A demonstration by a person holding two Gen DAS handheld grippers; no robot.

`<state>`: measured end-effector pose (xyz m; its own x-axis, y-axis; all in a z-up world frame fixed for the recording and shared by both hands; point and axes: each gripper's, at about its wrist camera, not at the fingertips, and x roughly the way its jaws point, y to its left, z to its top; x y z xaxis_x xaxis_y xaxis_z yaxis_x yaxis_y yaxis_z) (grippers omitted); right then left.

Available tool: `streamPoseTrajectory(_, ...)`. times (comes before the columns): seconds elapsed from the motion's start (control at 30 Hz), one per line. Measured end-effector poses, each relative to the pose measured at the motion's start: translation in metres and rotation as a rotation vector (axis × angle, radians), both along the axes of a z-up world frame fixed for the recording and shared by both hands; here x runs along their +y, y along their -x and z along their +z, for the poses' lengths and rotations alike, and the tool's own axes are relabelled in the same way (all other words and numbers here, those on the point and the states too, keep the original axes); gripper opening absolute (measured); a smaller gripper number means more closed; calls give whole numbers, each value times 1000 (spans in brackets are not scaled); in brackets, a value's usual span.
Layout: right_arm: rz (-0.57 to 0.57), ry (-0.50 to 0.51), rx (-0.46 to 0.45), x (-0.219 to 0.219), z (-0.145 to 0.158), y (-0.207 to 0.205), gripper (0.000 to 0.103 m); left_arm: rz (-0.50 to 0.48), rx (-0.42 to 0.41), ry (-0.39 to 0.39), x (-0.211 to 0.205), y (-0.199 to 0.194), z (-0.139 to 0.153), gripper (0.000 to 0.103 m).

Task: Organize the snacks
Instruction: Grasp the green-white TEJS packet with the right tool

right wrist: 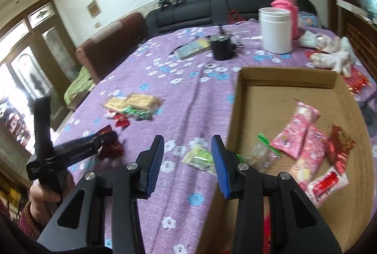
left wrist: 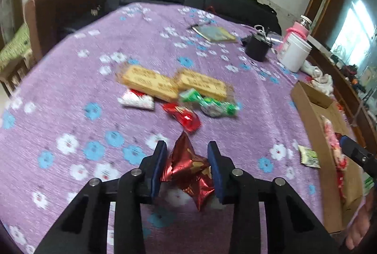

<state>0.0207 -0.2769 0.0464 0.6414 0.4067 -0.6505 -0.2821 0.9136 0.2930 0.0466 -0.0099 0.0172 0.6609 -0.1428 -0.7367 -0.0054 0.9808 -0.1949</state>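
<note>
Left gripper (left wrist: 187, 168): closed on crumpled red foil snack (left wrist: 188, 171), both blue pads pressing its sides, just above purple flowered tablecloth (left wrist: 70, 93).
Right gripper (right wrist: 187, 159): partly open, nothing between pads, hovering over cloth beside left wall of cardboard box (right wrist: 238, 98).
Green-white packet (right wrist: 200, 157): flat on cloth, just left of box, beyond right gripper tips.
Box contents: pink packets (right wrist: 299, 133), red-white packet (right wrist: 327, 183), red foil piece (right wrist: 339, 147), clear wrapper with green strip (right wrist: 261, 152).
Loose pile (left wrist: 176, 93): two yellow biscuit packs, red, green and white wrappers, mid-table, well apart from box.
Far side: black cup (right wrist: 221, 48), white jar (right wrist: 275, 30), pink bottle (right wrist: 286, 11), thin booklet (right wrist: 193, 47).
</note>
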Motion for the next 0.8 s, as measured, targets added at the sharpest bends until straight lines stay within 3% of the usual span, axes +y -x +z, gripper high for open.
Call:
streamPoseTrajectory(0.17,69,-13,95,22,-5,-14,44,39,-44,-21,10,0,6,35)
streamPoseTrajectory(0.33,72,138,204,50,-17,-44,43,48,-60,-34,12,2,9,35)
streamPoseTrajectory(0.47,28,272,238,57,-23,-63,43,50,-58,-19,15,1,9,35)
streamPoseTrajectory(0.6,31,313,298,56,-31,-66,43,51,-64,-5,16,2,11,35)
streamPoseTrajectory(0.7,60,299,339,58,-35,-55,43,45,-67,-2,16,3,12,35)
streamPoseTrajectory(0.8,175,139,404,65,-31,-29,44,42,-71,1,16,4,13,35)
